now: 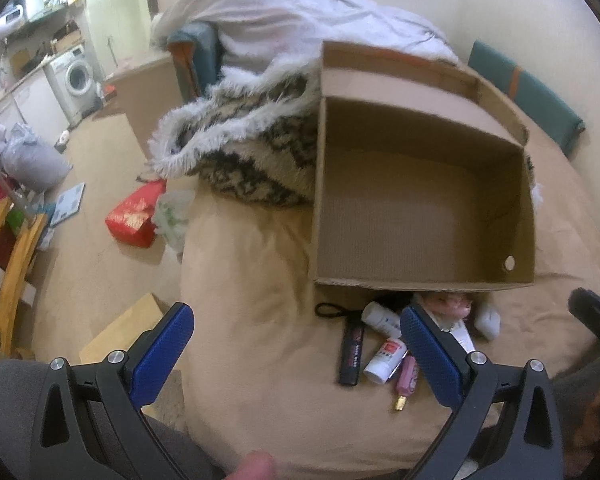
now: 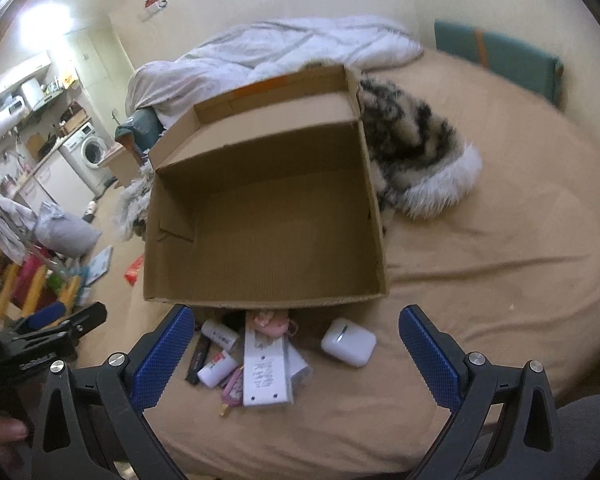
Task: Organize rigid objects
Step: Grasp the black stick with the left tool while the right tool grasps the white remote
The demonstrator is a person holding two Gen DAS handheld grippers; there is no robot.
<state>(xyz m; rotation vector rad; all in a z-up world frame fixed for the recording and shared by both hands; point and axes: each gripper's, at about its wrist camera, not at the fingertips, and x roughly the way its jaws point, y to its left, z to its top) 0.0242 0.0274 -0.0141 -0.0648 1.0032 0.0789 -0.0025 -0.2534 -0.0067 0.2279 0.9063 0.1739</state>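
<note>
Both tools hover over the tan-sheeted bed (image 2: 480,280), each with its blue pads spread wide and holding nothing: the left hand-held gripper (image 1: 296,354) and the right hand-held gripper (image 2: 296,354). Nearest the right one, at about twelve o'clock between its pads, lies the flat white rectangular remote-like box (image 2: 266,368), its long axis running roughly six to twelve, in line with the fingers. Beside it at eleven o'clock sit a small white cylindrical bottle with a red label (image 2: 217,368) and a slim black tube (image 2: 198,360); at one o'clock rests a white rounded earbud case (image 2: 348,342), apart from the rest. From the left tool the same cluster lies off toward two o'clock, so the right seems nearer. Beyond, at twelve o'clock, stands the open brown cardboard box (image 2: 172,240), empty inside, the likely destination.
</note>
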